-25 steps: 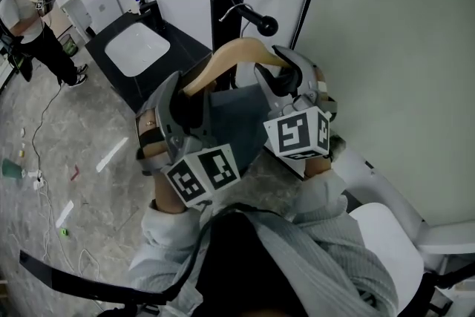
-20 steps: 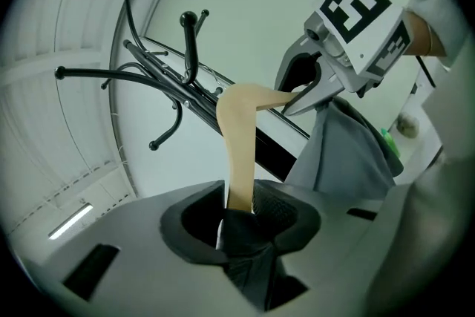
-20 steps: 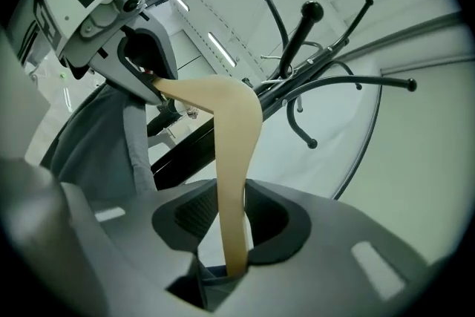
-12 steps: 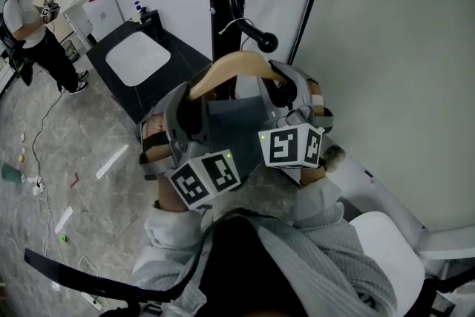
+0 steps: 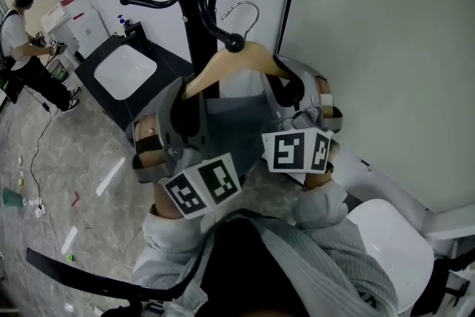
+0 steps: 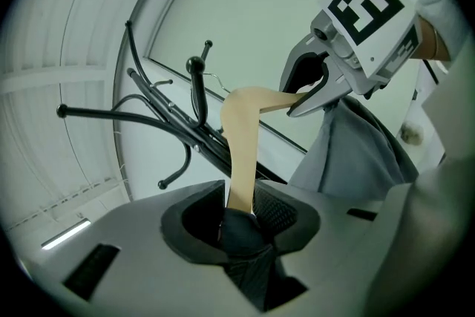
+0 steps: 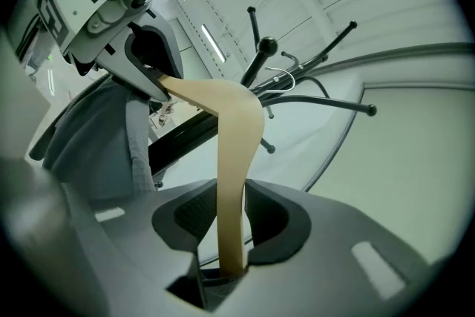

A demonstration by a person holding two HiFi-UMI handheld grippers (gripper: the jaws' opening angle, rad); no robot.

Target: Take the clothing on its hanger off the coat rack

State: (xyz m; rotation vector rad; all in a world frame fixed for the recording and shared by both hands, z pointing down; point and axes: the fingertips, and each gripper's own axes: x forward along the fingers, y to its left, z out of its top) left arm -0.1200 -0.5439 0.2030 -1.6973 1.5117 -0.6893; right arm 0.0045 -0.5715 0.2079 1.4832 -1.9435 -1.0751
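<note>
A wooden hanger (image 5: 245, 56) carries a grey garment (image 5: 237, 122) in front of the black coat rack (image 5: 194, 4). Its wire hook (image 5: 241, 11) arches over the knob at the end of a peg. My left gripper (image 5: 194, 96) is shut on the hanger's left arm (image 6: 241, 152), gripping it together with a fold of dark cloth (image 6: 241, 230). My right gripper (image 5: 286, 82) is shut on the right arm (image 7: 234, 159). Each gripper view shows the other gripper clamped at the far end of the hanger, the right gripper (image 6: 319, 82) and the left gripper (image 7: 141, 63). The garment (image 6: 356, 152) hangs between them.
A black table with a white tray (image 5: 126, 70) stands beyond the rack. A person (image 5: 26, 48) stands at the far left. Cables and small litter lie on the grey floor (image 5: 44, 182). White furniture (image 5: 386, 234) sits at lower right, against the pale wall (image 5: 386, 48).
Both grippers have shut on the hanger's arms. The hanger has risen, and its hook has shifted toward the knobbed end of the peg.
</note>
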